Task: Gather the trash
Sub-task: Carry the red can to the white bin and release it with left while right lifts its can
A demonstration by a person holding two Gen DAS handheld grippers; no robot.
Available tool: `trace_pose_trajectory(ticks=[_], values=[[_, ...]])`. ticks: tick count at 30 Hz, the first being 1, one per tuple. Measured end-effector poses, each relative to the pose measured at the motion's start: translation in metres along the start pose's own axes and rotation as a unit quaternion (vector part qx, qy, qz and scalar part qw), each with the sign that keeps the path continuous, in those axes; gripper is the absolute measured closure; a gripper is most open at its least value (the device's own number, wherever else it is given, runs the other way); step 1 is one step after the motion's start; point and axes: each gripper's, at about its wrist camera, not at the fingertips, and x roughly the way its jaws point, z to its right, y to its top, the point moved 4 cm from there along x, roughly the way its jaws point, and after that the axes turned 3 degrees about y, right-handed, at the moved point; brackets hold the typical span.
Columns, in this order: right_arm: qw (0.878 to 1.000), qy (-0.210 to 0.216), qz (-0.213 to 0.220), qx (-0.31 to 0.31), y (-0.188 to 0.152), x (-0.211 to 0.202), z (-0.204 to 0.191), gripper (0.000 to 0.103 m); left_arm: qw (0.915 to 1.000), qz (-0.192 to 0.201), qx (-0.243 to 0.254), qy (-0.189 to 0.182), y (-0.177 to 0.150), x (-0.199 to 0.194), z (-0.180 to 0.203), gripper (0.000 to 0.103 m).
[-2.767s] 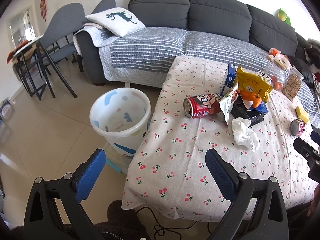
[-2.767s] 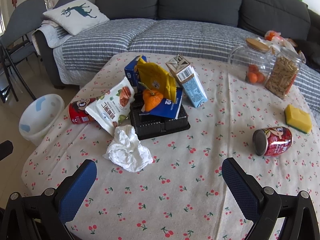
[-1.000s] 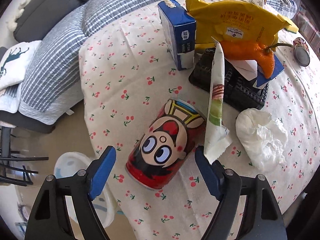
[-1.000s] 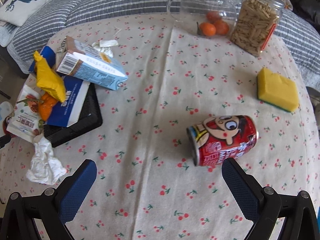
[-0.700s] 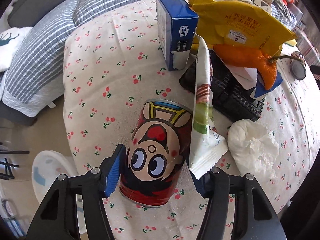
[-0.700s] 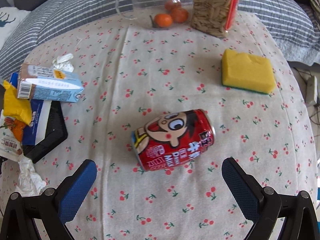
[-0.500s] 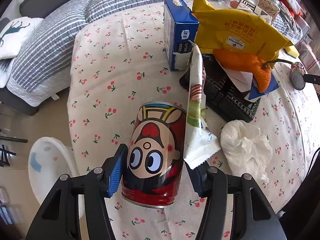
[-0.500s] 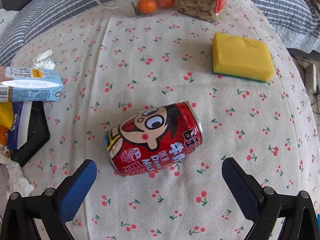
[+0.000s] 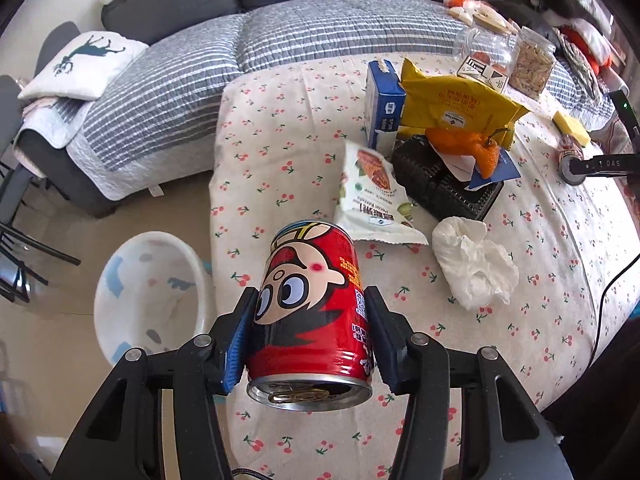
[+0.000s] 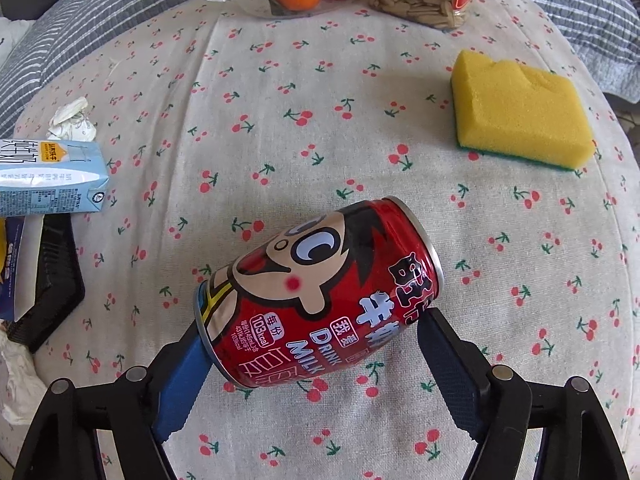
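- The left gripper (image 9: 308, 336) has a red cartoon-face drink can (image 9: 310, 316) clamped between its blue pads, held up off the cherry-print tablecloth (image 9: 280, 128), open end toward the camera.
- The white patterned bin (image 9: 150, 296) sits on the floor just left of the table, below and to the left of that can.
- Right gripper (image 10: 316, 364): its jaws have just been closing around a second red can (image 10: 316, 292) lying on its side on the cloth. The left pad looks to be touching the can's end, the right pad seems just short of it, so no real squeeze.
- A yellow sponge (image 10: 520, 110) lies well apart, up right.
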Motion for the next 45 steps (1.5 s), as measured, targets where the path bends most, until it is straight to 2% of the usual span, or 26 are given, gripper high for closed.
trace_pose_trajectory(ticks=[2,3,4,5,8,9,11,14,16,20,25,27,28,29,30,33,35,39,45], values=[[1.0,-0.006,0.006,0.0,0.0,-0.003,-0.004,0.023,0.9999,0.008,-0.009,0.004,-0.005,-0.006,-0.01,0.048],[1.0,-0.002,0.009,-0.001,0.0,-0.006,-0.008,0.034,0.9998,0.012,-0.013,0.012,-0.008,-0.009,-0.016,0.048],[1.0,0.002,0.012,-0.002,0.0,-0.009,-0.011,0.079,0.9995,0.016,-0.016,0.022,-0.011,-0.012,-0.021,0.048],[1.0,0.007,0.017,-0.005,0.0,-0.014,-0.015,0.098,0.9992,0.019,-0.019,0.029,-0.013,-0.014,-0.026,0.048],[0.999,-0.006,0.025,-0.025,0.001,-0.019,-0.027,0.095,0.9984,0.023,-0.04,0.032,-0.02,-0.019,-0.043,0.048],[0.999,-0.005,0.022,-0.024,0.001,-0.017,-0.029,0.088,0.998,0.024,-0.049,0.03,-0.022,-0.021,-0.048,0.048],[1.0,0.015,0.014,0.003,0.002,-0.016,-0.029,0.04,0.9973,0.025,-0.065,0.023,-0.024,-0.023,-0.055,0.048],[0.995,0.068,0.044,0.064,0.011,-0.034,-0.022,0.026,0.996,0.028,-0.083,0.013,-0.022,-0.023,-0.062,0.048],[0.992,0.077,0.052,0.089,0.018,-0.037,-0.019,0.022,0.9952,0.032,-0.091,0.011,-0.019,-0.023,-0.063,0.048],[0.993,0.052,0.056,0.092,0.037,-0.024,-0.022,0.022,0.9942,0.033,-0.102,0.004,-0.013,-0.019,-0.061,0.048],[0.994,0.039,0.048,0.088,0.057,0.016,-0.023,0.022,0.9935,0.031,-0.109,0.007,-0.011,-0.014,-0.065,0.048],[0.996,0.019,0.046,0.076,0.062,0.028,-0.024,0.028,0.9923,0.031,-0.119,0.011,-0.013,-0.013,-0.072,0.048],[0.996,0.017,0.046,0.068,0.064,0.033,-0.026,0.038,0.9913,0.032,-0.127,0.014,-0.014,-0.013,-0.076,0.048],[0.997,0.016,0.043,0.063,0.065,0.037,-0.027,0.042,0.9905,0.033,-0.132,0.017,-0.014,-0.014,-0.08,0.048],[0.997,0.016,0.041,0.061,0.066,0.039,-0.029,0.043,0.9894,0.035,-0.14,0.021,-0.016,-0.014,-0.085,0.048],[0.998,-0.001,0.041,0.038,0.066,0.033,-0.041,0.043,0.9853,0.042,-0.161,0.04,-0.02,-0.017,-0.101,0.048],[0.999,0.002,0.047,0.026,0.063,0.024,-0.051,0.043,0.9823,0.046,-0.174,0.052,-0.023,-0.016,-0.111,0.048],[0.997,0.039,0.066,0.013,0.053,-0.006,-0.07,0.043,0.9754,0.053,-0.199,0.08,-0.026,-0.013,-0.133,0.048],[0.99,0.082,0.103,-0.044,0.035,-0.051,-0.118,0.043,0.9676,0.057,-0.219,0.112,-0.03,0.004,-0.16,0.048]])
